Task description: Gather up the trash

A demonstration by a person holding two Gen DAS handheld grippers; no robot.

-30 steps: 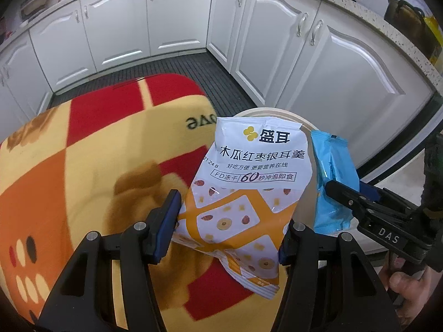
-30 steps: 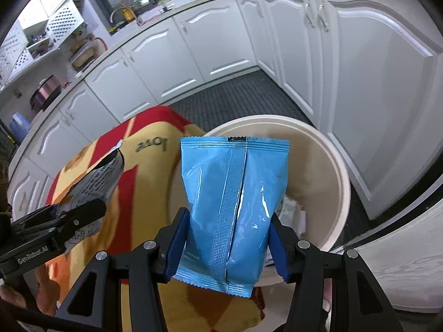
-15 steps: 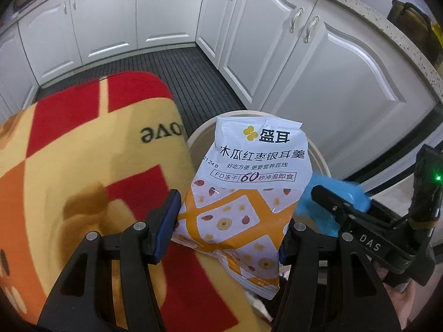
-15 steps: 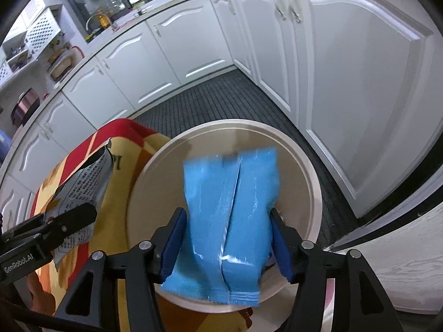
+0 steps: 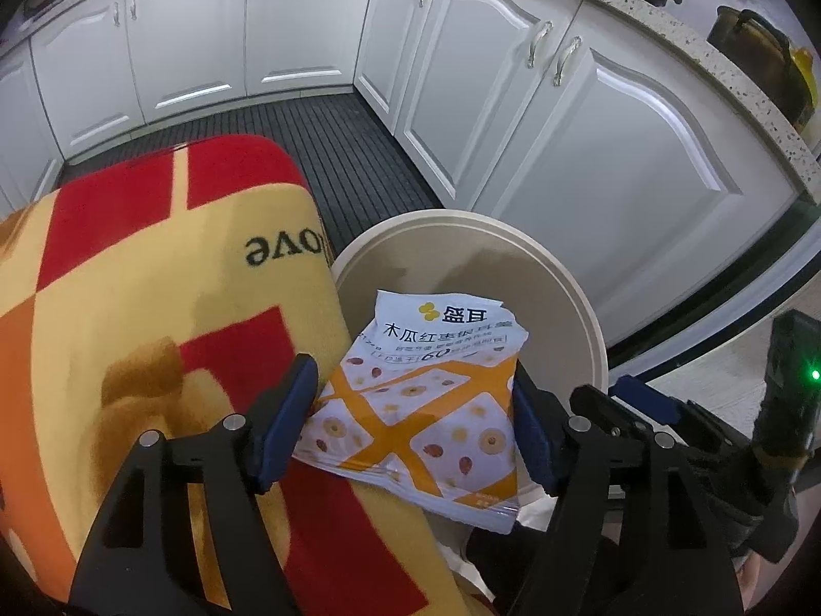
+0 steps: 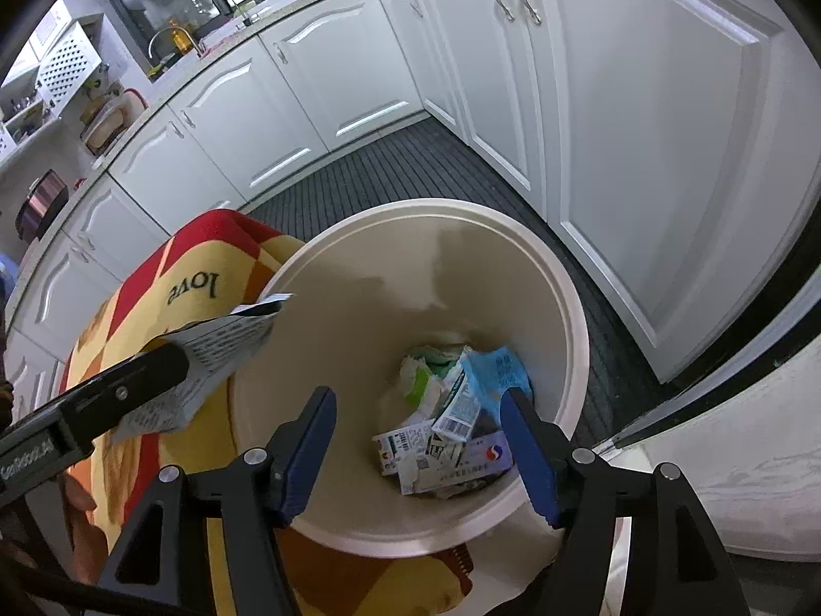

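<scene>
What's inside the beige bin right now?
In the bin: a blue packet atop crumpled wrappers and printed cartons. Whatever lies beneath that pile is covered. The white-orange snack pouch hangs over the rim, not yet in.

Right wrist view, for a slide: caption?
Empty right gripper opening above the trash bin; blue wrapper lies inside.

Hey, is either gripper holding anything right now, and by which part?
Right gripper: nothing between its opening jaws. Left gripper: its jaws are opening around the snack bag's lower side edges, left pad already clear, so it's slipping free.
</scene>
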